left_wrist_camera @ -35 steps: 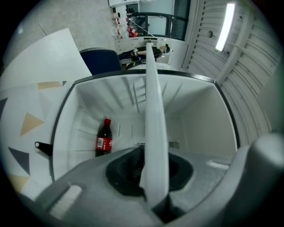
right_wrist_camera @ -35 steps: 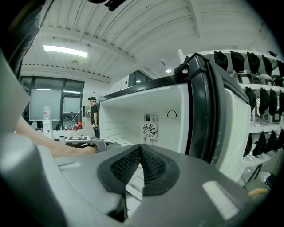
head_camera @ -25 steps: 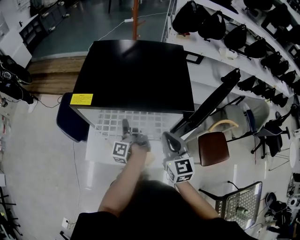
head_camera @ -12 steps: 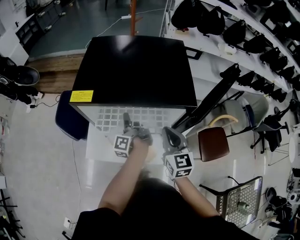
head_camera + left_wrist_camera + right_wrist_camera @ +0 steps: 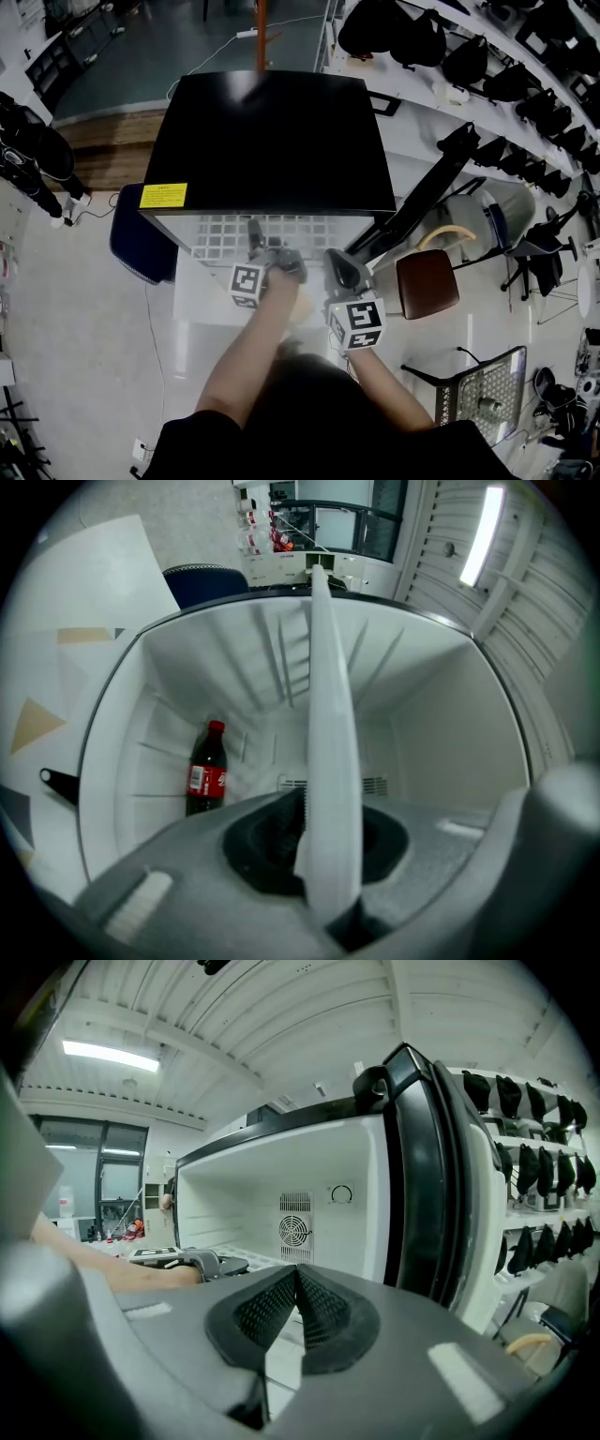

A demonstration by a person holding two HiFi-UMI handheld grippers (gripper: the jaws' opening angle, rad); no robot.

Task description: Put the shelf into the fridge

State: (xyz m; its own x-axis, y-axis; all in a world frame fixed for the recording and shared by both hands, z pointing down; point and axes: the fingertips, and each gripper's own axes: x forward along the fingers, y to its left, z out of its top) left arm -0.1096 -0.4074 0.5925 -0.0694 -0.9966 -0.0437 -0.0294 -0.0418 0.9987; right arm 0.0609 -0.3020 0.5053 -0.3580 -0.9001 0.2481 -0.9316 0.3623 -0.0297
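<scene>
The black fridge (image 5: 272, 141) stands open, its door (image 5: 422, 202) swung out to the right. A white grid shelf (image 5: 216, 232) sticks out of the fridge's front opening. My left gripper (image 5: 253, 234) is shut on the shelf's front edge, which runs as a white strip (image 5: 328, 742) between the jaws (image 5: 319, 855). My right gripper (image 5: 336, 264) hovers by the shelf's right front corner. Its pads meet at the tips (image 5: 296, 1274) with nothing between them, and the shelf grid (image 5: 281, 1363) shows below. A cola bottle (image 5: 206, 780) stands inside the white fridge compartment.
A brown chair (image 5: 427, 289) stands just right of the door. A dark blue seat (image 5: 131, 246) sits at the fridge's left. Racks of black gear (image 5: 506, 66) line the right wall. A wire basket (image 5: 483, 403) lies on the floor at the lower right.
The shelf has slid a little further into the fridge with the left gripper on it. The right gripper has stayed close beside it.
</scene>
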